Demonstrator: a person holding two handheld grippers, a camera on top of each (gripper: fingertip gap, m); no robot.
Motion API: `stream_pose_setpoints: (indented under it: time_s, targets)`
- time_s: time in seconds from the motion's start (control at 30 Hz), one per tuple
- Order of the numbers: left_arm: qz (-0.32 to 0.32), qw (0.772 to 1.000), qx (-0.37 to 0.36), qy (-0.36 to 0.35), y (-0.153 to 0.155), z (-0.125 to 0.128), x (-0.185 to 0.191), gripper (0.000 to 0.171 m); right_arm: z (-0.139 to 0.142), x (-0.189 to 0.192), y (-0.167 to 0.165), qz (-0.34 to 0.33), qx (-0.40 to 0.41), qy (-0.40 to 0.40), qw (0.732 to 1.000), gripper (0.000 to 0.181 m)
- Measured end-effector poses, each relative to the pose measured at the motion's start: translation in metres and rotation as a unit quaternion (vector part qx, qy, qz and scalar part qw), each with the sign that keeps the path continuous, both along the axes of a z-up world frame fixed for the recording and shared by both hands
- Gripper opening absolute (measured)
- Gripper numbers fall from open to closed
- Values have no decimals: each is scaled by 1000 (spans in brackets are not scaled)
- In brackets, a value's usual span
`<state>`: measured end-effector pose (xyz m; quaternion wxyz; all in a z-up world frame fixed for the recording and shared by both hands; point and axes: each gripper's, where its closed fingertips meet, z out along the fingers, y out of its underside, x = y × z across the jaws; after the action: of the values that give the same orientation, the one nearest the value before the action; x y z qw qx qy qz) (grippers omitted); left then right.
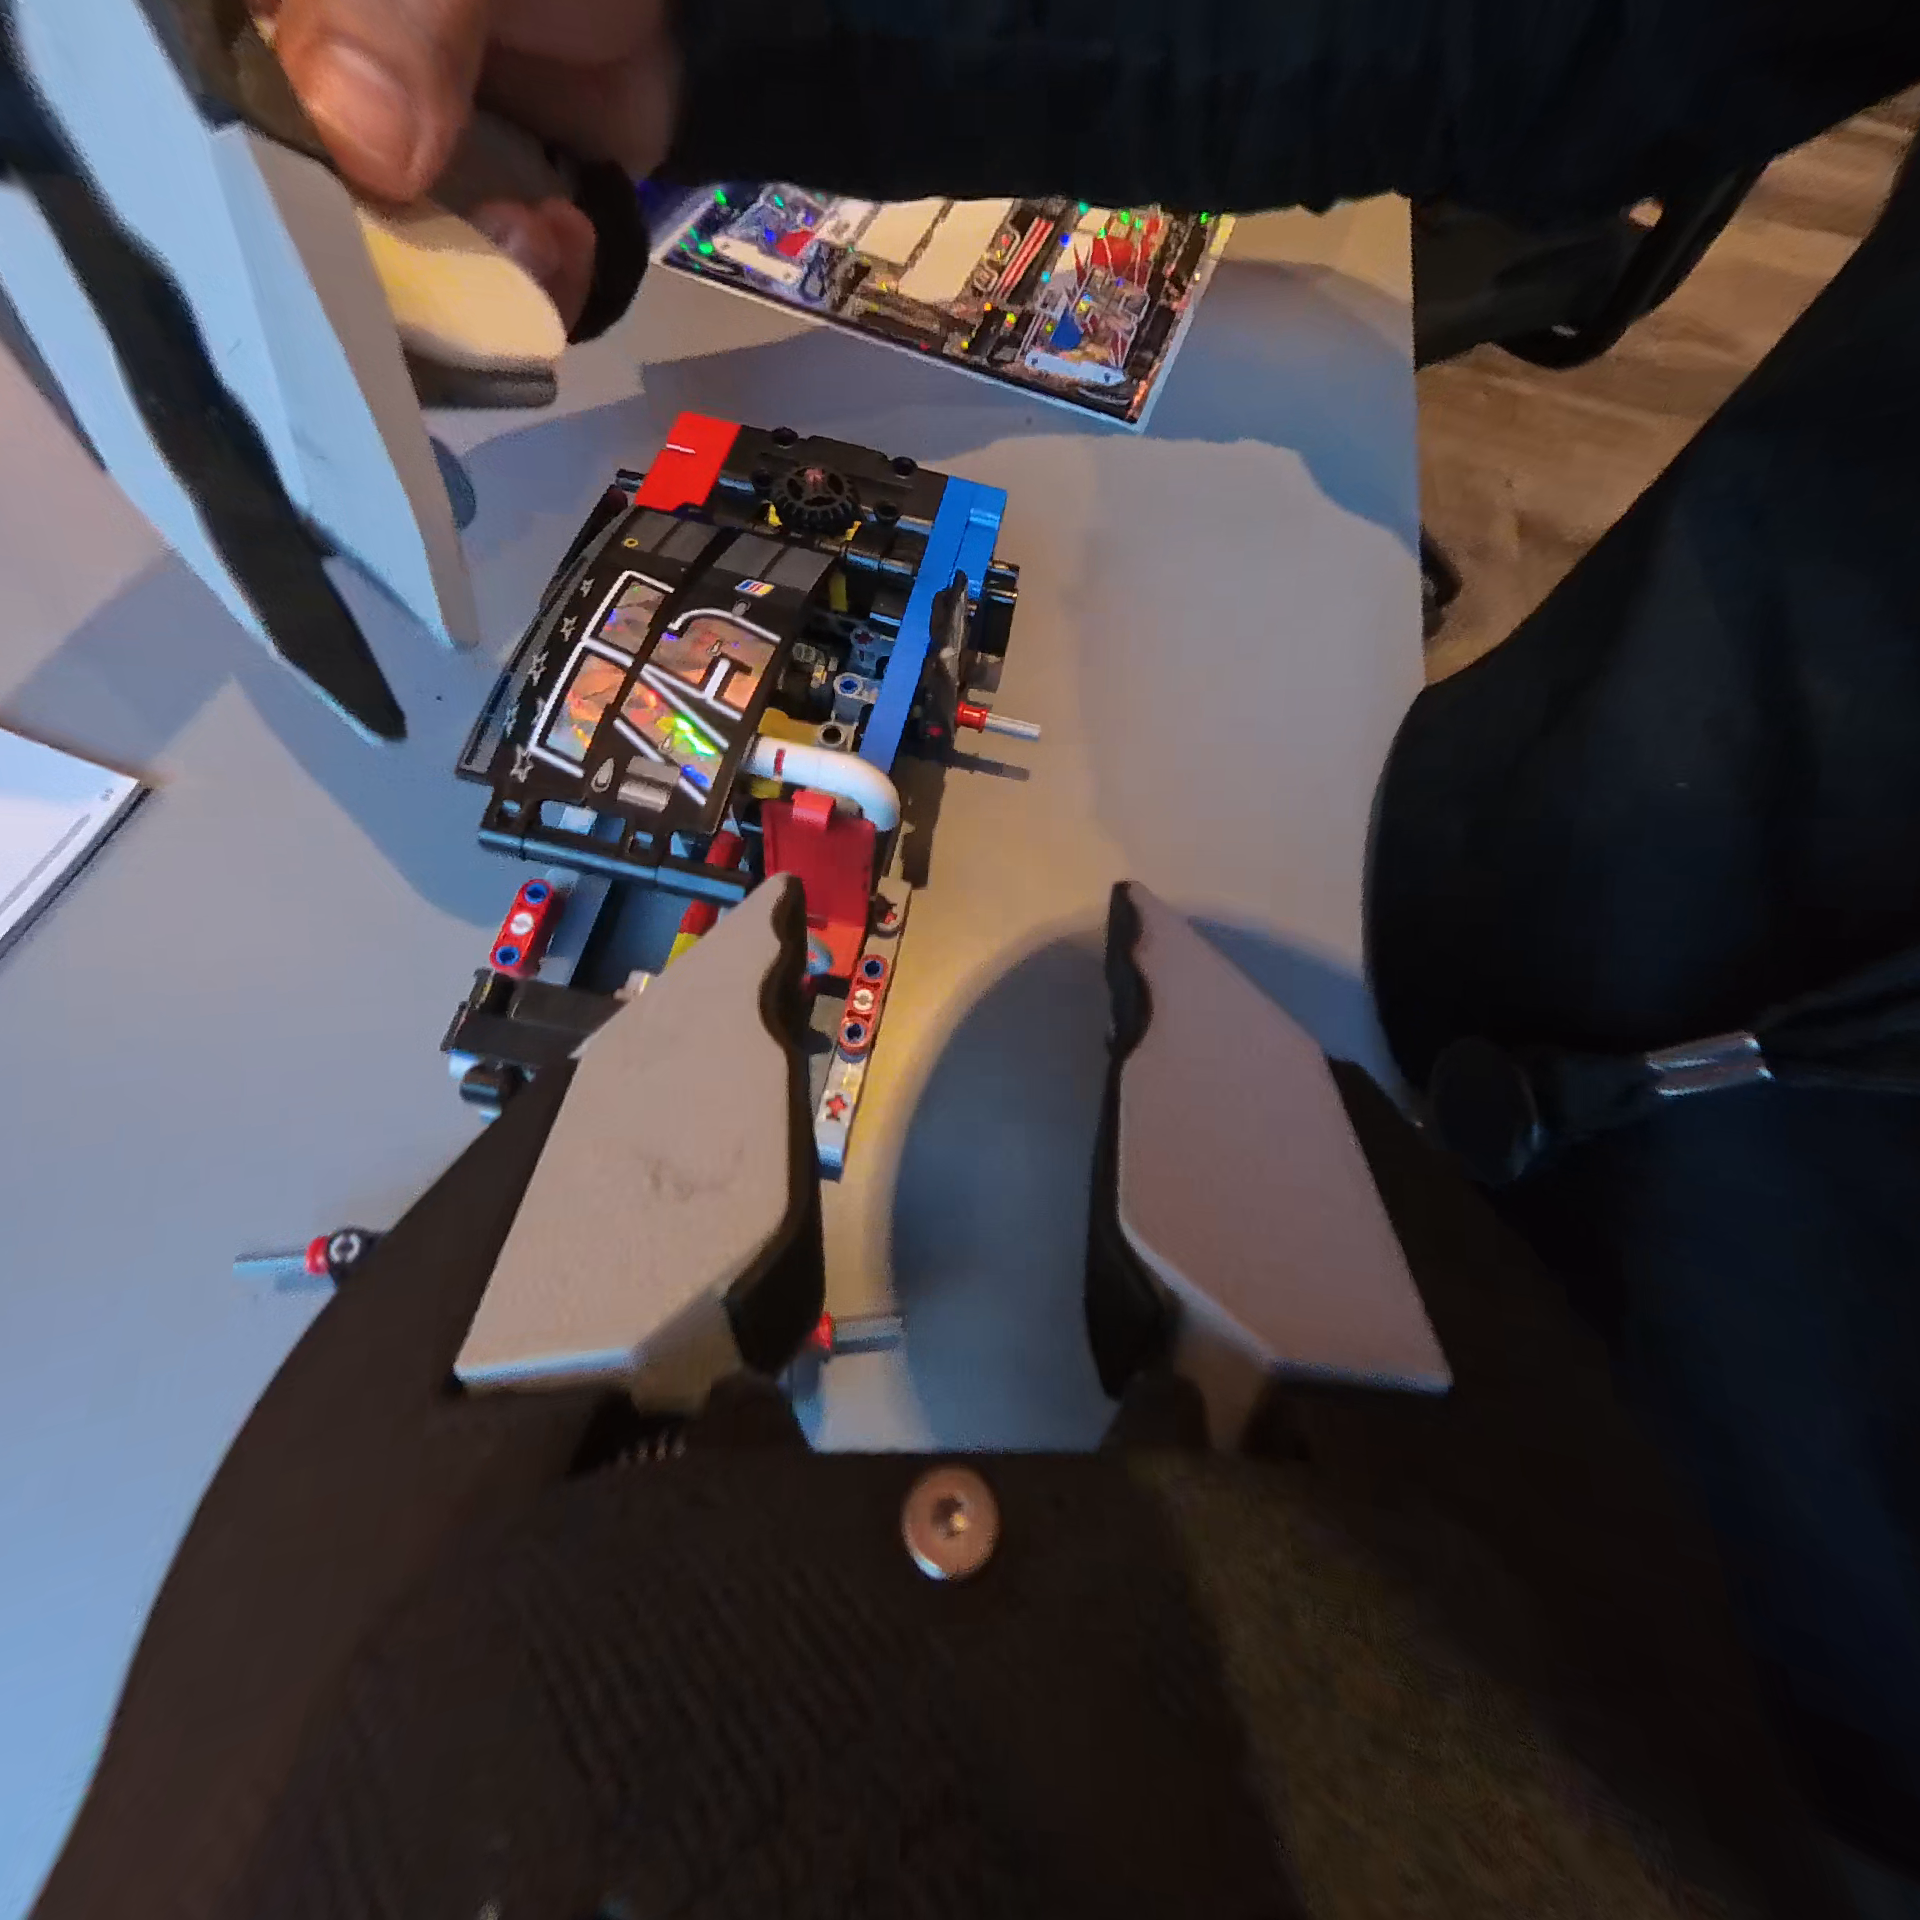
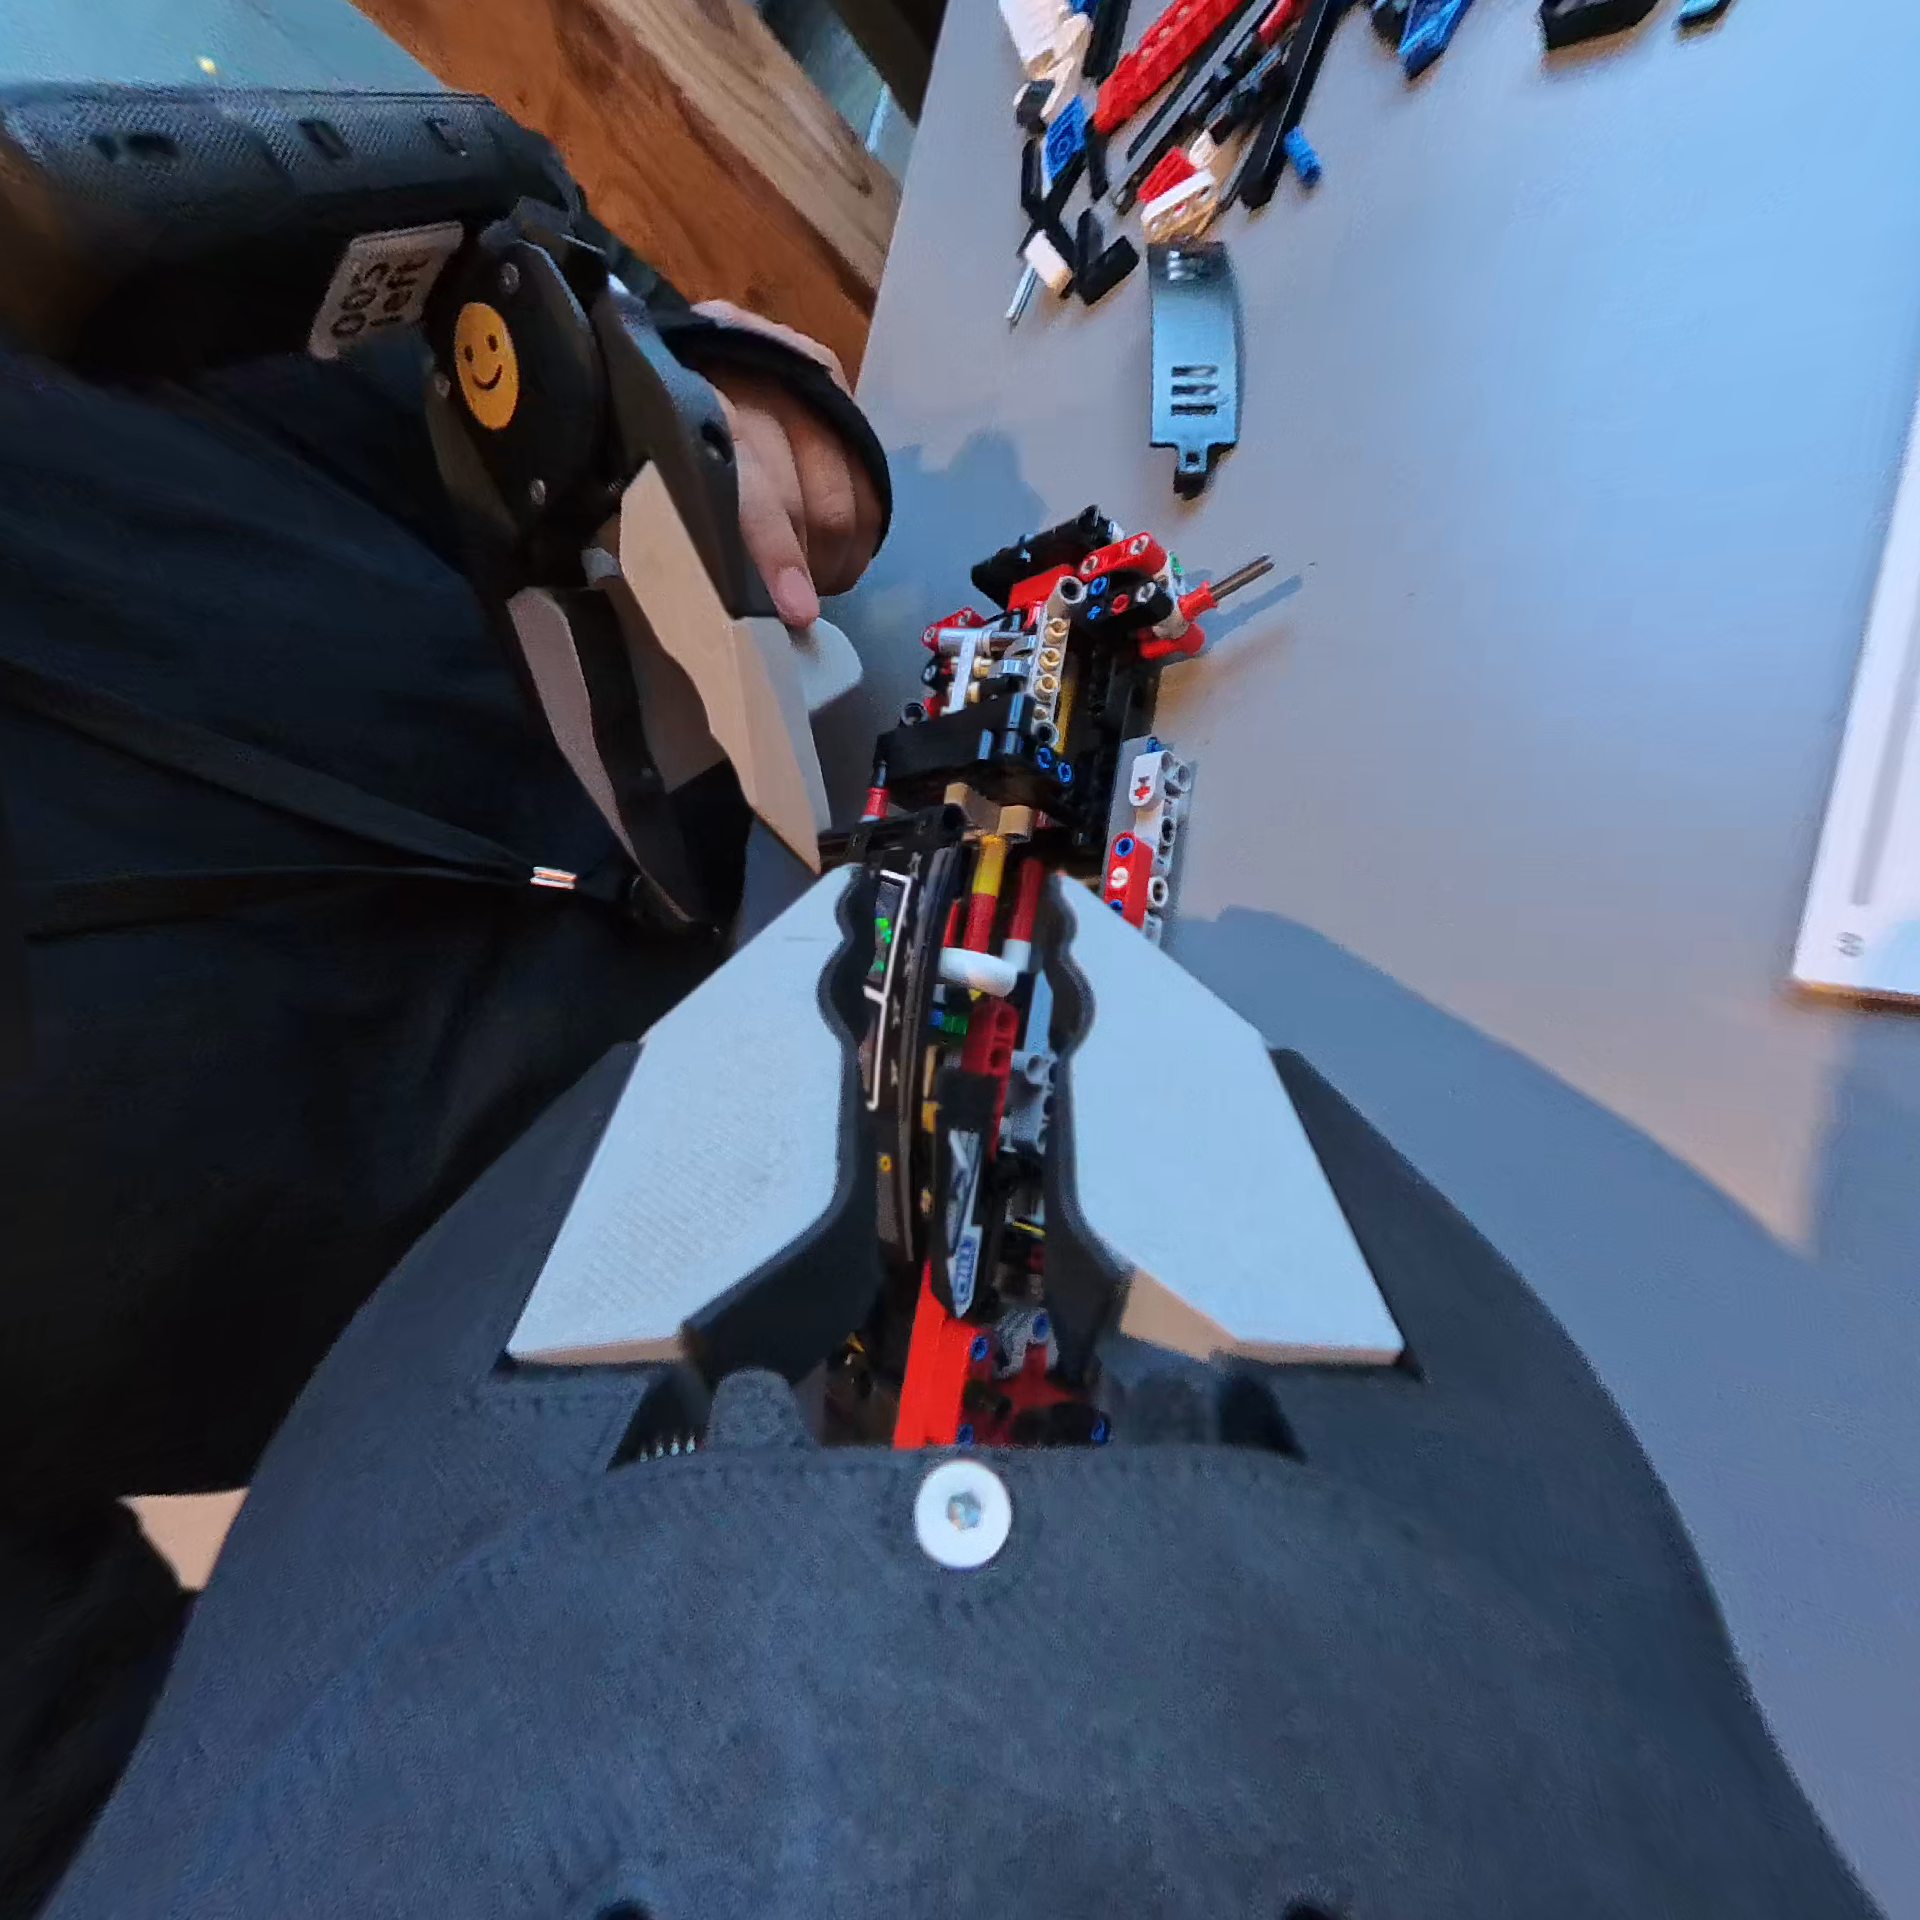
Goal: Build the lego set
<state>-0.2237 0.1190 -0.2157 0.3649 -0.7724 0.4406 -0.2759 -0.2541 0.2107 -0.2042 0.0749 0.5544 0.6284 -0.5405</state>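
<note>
The half-built lego car [image 1: 748, 675] lies on the grey table [image 1: 1195, 623]. It has a black hood with shiny stickers, a blue side beam, a red seat and a white curved tube. My left gripper [image 1: 956, 904] is open. Its left finger [image 1: 675, 1122] hangs over the car's near end, its right finger over bare table, and nothing lies between the pads. My right gripper [image 2: 951, 894] is open just above the car [image 2: 1039, 727], which shows through the gap between its fingers. In the left wrist view the right gripper [image 1: 291, 707] hangs left of the car, clear of it.
A sticker sheet [image 1: 935, 281] lies beyond the car. Several loose parts [image 2: 1164, 125] and a black curved panel [image 2: 1195, 353] lie farther along the table. A white booklet [image 2: 1870, 727] lies at the right edge. The person's dark clothing [image 1: 1662, 831] borders the table. Both grippers' tips are roughly 20 cm from the black curved panel [image 2: 1195, 353].
</note>
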Motion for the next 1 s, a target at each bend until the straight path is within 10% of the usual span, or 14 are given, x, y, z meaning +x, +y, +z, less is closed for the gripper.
stream_pose_setpoints:
  time_s: [0.43,0.63,1.0]
  targets:
    - [131,985,-3,-108,-3,24,-53,56,43,50,13,-227,158,185,943,32]
    - [185,974,4,-128,2,22,-68,61,47,75,22,-336,229,271,872,41]
    - [400,913,67,-29,-34,-8,-178,89,32,85,31,-386,339,286,809,55]
